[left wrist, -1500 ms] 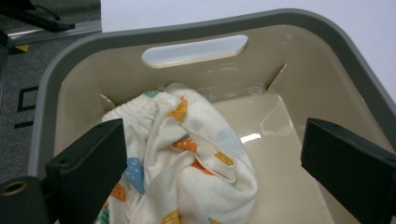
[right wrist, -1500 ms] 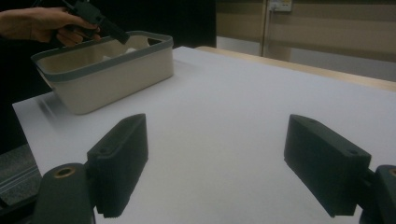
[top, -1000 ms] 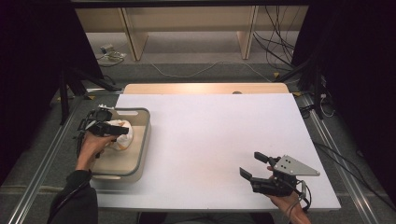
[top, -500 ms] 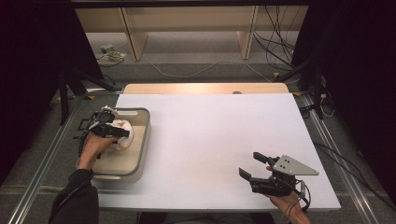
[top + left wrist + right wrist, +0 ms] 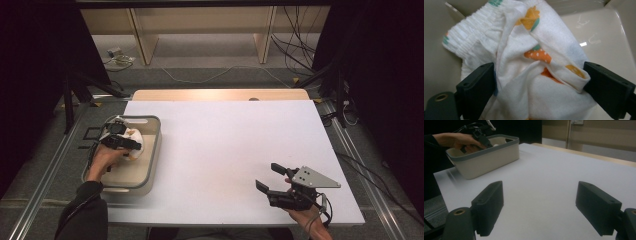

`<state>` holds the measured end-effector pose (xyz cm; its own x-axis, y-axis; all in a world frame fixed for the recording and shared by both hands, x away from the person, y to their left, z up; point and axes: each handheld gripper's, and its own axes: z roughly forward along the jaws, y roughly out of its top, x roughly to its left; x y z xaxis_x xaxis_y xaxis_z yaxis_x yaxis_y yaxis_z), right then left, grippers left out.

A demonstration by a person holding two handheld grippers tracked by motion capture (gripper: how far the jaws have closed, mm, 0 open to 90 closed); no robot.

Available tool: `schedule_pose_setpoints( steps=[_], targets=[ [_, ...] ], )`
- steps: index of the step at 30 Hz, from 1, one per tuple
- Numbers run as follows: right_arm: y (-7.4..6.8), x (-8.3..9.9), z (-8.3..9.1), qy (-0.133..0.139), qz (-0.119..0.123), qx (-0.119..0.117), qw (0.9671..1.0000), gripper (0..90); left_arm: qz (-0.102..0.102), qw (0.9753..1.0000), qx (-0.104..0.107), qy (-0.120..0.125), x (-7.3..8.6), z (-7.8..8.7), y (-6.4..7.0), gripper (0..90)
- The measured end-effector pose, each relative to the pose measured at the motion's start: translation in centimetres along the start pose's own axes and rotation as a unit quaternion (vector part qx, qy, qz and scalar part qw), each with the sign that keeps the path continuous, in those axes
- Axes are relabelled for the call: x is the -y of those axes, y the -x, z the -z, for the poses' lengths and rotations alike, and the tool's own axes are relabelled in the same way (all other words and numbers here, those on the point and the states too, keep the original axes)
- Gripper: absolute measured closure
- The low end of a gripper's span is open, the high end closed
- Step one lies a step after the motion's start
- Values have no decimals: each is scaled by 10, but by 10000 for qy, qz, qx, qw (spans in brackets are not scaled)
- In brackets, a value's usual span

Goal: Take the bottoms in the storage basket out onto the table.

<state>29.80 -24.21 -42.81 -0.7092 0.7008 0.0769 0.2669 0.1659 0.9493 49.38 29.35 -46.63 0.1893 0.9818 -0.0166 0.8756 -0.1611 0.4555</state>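
Left gripper had shifted slightly toward the bin's far end since the earlier frames; right gripper unchanged.

Cloth, white with orange and green print, lay bunched inside the bin at the table's left side. Left jaws stood apart on either side of the bunched cloth, both touching it, not yet closed. Right gripper sat well apart near the table's front right edge, jaws wide open with nothing between them, pointed across the table toward the bin.
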Motion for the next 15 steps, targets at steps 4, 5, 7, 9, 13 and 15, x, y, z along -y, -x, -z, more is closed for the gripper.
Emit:
schedule_pose_setpoints(
  steps=[4,5,7,9,13,15],
  targets=[
    [0,0,0,2,8,3,10000,233,37,10000,50,-71,1,-2,0,122],
    [0,0,0,-7,5,5,10000,233,39,9999,63,-75,1,-2,0,127],
    [0,0,0,-5,8,2,10000,233,43,9999,87,-67,1,-2,0,139],
    [0,0,0,-12,5,-1,10000,234,11,9999,91,-60,1,-1,0,159],
    [0,0,-1,-22,4,8,10000,235,-92,9998,181,8,2,1,5,288],
    [-1,0,-1,-28,5,9,10000,235,-152,9997,212,6,1,3,7,372]
  ],
)
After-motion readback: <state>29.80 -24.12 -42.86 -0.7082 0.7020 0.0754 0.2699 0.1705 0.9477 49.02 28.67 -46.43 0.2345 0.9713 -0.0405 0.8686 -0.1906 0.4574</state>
